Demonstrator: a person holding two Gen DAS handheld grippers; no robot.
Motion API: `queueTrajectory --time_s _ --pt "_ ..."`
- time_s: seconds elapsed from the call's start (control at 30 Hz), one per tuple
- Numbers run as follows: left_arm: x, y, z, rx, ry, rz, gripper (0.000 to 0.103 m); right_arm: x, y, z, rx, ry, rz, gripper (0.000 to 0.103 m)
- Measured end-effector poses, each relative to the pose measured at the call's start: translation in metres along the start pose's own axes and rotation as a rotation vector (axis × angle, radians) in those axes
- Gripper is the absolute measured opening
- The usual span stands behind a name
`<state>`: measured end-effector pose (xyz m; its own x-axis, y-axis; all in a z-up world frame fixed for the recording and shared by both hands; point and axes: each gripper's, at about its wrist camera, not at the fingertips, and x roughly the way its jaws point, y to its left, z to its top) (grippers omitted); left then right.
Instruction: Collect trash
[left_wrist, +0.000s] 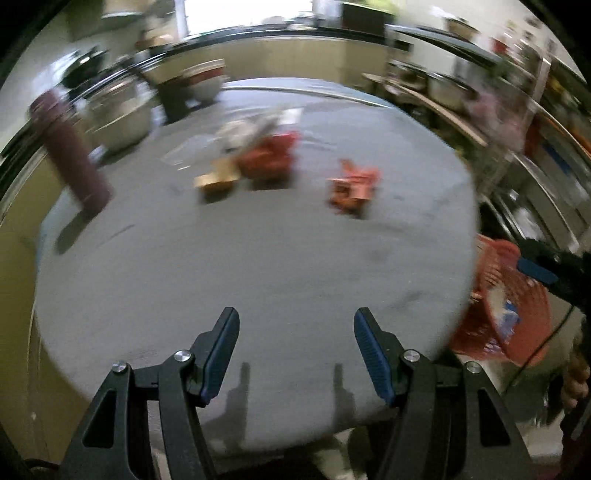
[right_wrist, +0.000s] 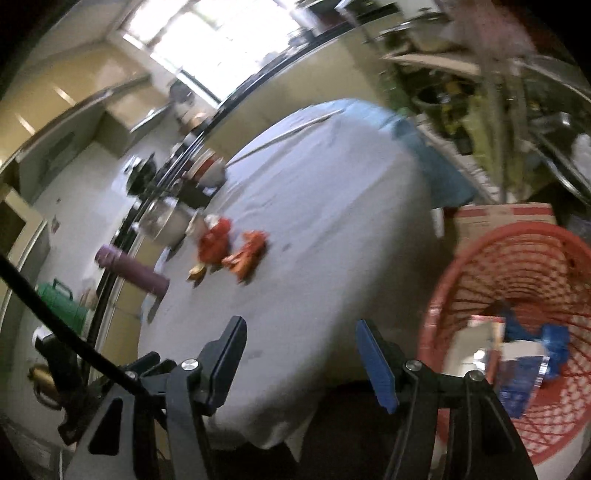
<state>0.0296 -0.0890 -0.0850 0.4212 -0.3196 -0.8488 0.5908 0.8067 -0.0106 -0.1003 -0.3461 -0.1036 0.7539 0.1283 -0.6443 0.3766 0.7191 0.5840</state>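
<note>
An orange crumpled wrapper (left_wrist: 352, 186) lies on the grey-clothed table (left_wrist: 258, 258), also in the right wrist view (right_wrist: 247, 254). A red wrapper (left_wrist: 267, 157) and a small tan box (left_wrist: 216, 179) lie left of it, with pale scraps behind; both show in the right wrist view (right_wrist: 214, 242) (right_wrist: 197, 273). A red mesh basket (right_wrist: 517, 295) holding blue and white trash stands beyond the table's right edge (left_wrist: 498, 306). My left gripper (left_wrist: 295, 350) is open and empty over the near table edge. My right gripper (right_wrist: 301, 360) is open and empty beside the basket.
A maroon flask (left_wrist: 70, 155) stands at the table's left. A steel pot (left_wrist: 118, 114) and bowls (left_wrist: 203, 81) sit at the back left. A cardboard box (right_wrist: 502, 218) stands behind the basket. Cluttered shelves (left_wrist: 517, 129) line the right side.
</note>
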Motion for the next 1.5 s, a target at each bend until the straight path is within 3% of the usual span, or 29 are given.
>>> queueTrajectory --time_s 0.27,0.73,1.07,1.17,1.33,1.5 --pt "0.005 0.064 0.003 -0.131 -0.018 0.087 0.065 0.04 0.049 0.008 -0.082 0.057 0.041 0.065" --pt "0.027 0.126 0.037 -0.172 -0.029 0.199 0.065 0.096 0.08 0.027 -0.115 0.134 0.053 0.065" --pt "0.035 0.123 0.043 -0.194 -0.005 0.128 0.066 0.126 0.076 0.054 -0.067 0.135 0.016 0.064" --pt "0.036 0.118 0.047 -0.203 0.002 0.1 0.066 0.146 0.073 0.065 -0.023 0.146 -0.005 0.058" --pt "0.027 0.107 0.066 -0.225 -0.019 0.038 0.066 0.183 0.071 0.079 0.043 0.154 -0.068 0.056" --pt "0.02 0.081 0.103 -0.16 -0.071 0.041 0.071 0.2 0.084 0.076 -0.08 0.142 -0.147 0.031"
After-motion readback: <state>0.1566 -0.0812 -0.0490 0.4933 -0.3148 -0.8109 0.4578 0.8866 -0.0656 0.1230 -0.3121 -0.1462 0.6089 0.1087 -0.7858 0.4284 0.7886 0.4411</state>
